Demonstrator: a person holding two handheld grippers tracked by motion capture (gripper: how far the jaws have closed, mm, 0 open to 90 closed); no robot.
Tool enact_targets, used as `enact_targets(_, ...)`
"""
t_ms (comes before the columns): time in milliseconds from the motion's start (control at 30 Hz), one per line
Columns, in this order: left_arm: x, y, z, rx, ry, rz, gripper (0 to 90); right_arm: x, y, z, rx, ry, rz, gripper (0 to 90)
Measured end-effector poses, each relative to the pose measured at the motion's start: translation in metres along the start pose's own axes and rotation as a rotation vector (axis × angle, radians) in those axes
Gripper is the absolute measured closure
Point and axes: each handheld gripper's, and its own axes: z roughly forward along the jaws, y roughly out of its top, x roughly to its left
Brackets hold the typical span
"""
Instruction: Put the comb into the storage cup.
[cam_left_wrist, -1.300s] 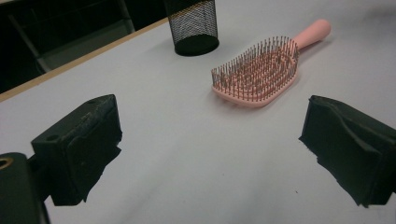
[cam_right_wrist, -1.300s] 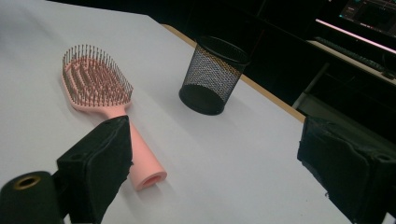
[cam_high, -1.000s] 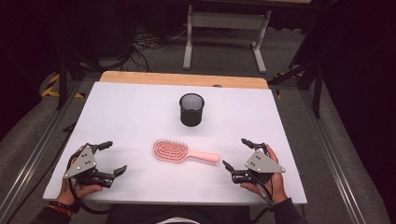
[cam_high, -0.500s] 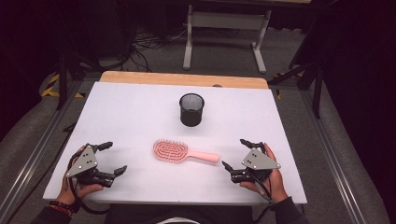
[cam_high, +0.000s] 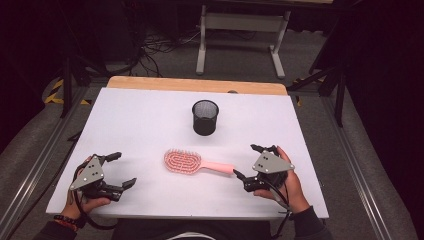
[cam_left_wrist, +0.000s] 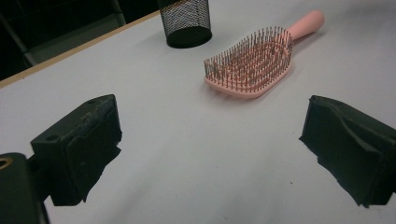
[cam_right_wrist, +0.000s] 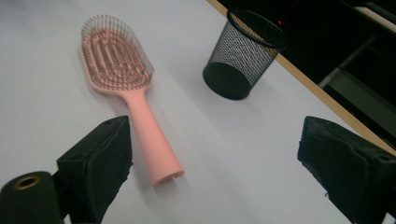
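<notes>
Brush (cam_high: 182, 161) laid flat before cup (cam_high: 205, 117), handle end pointed at nearer right gripper (cam_high: 246, 161); both grippers held wide open, empty.

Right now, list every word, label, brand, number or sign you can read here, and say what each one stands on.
None: no readable text shows on the pink hairbrush, the black mesh cup, the white table, the left gripper or the right gripper.
The yellow-and-black stripes on the floor are a marking, not words.
</notes>
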Motion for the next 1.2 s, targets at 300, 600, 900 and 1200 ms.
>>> enact_targets(300, -0.001, 0.000, 0.001, 0.007, 0.002, 0.005, 5.6, -0.004, 0.016, 0.017, 0.081, 0.066, -0.017, 9.5)
enact_targets(600, -0.002, 0.000, 0.002, 0.015, 0.000, 0.003, 5.7, -0.004, 0.037, 0.038, 0.140, 0.125, -0.066, 8.5)
enact_targets(900, -0.002, -0.001, 0.002, 0.019, -0.006, 0.001, 5.9, 0.004, 0.051, 0.061, 0.205, 0.186, -0.111, 14.3)
enact_targets(1200, -0.001, -0.001, 0.003, 0.026, -0.010, 0.006, 5.8, 0.011, 0.057, 0.086, 0.256, 0.233, -0.118, 13.9)
